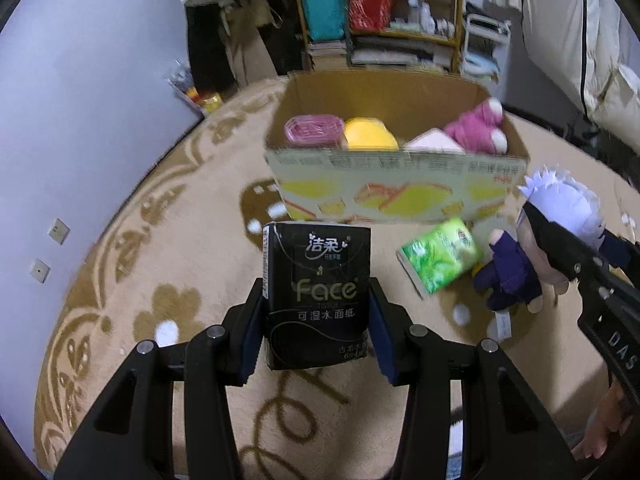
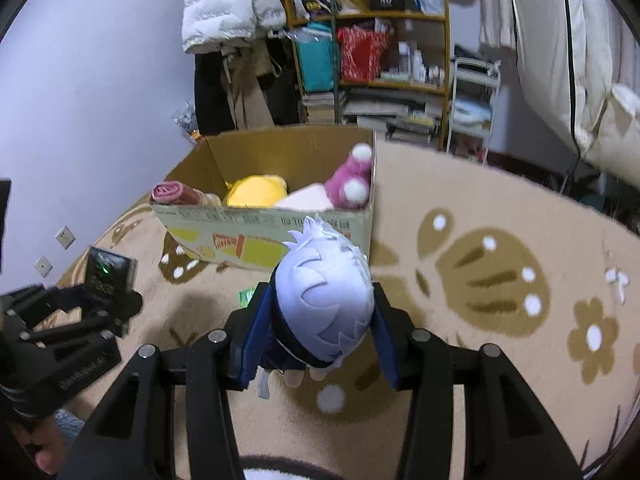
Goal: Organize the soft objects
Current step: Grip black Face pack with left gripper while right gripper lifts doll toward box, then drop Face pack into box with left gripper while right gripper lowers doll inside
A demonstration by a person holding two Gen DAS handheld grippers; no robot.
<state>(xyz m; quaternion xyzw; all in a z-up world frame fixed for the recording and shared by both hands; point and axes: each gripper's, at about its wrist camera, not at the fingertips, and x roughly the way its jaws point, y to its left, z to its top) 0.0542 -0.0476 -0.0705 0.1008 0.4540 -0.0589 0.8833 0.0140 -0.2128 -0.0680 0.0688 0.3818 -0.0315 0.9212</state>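
My left gripper (image 1: 316, 312) is shut on a black tissue pack (image 1: 317, 292), held upright above the rug. My right gripper (image 2: 320, 316) is shut on a plush doll with pale lilac hair (image 2: 326, 292); in the left wrist view the same doll (image 1: 560, 216) hangs at the right. Ahead stands an open cardboard box (image 1: 396, 192), also in the right wrist view (image 2: 264, 236). In it lie a pink roll (image 1: 314, 130), a yellow plush (image 1: 370, 136) and a pink plush (image 1: 478, 126). A green tissue pack (image 1: 440, 256) lies on the rug in front of the box.
A beige rug with brown flower patterns (image 2: 500, 280) covers the floor. Behind the box stand a cluttered shelf (image 2: 384, 60), hanging clothes (image 2: 232, 8) and a white rack (image 2: 472, 96). A lilac wall (image 1: 80, 100) runs along the left. The left gripper shows in the right wrist view (image 2: 108, 280).
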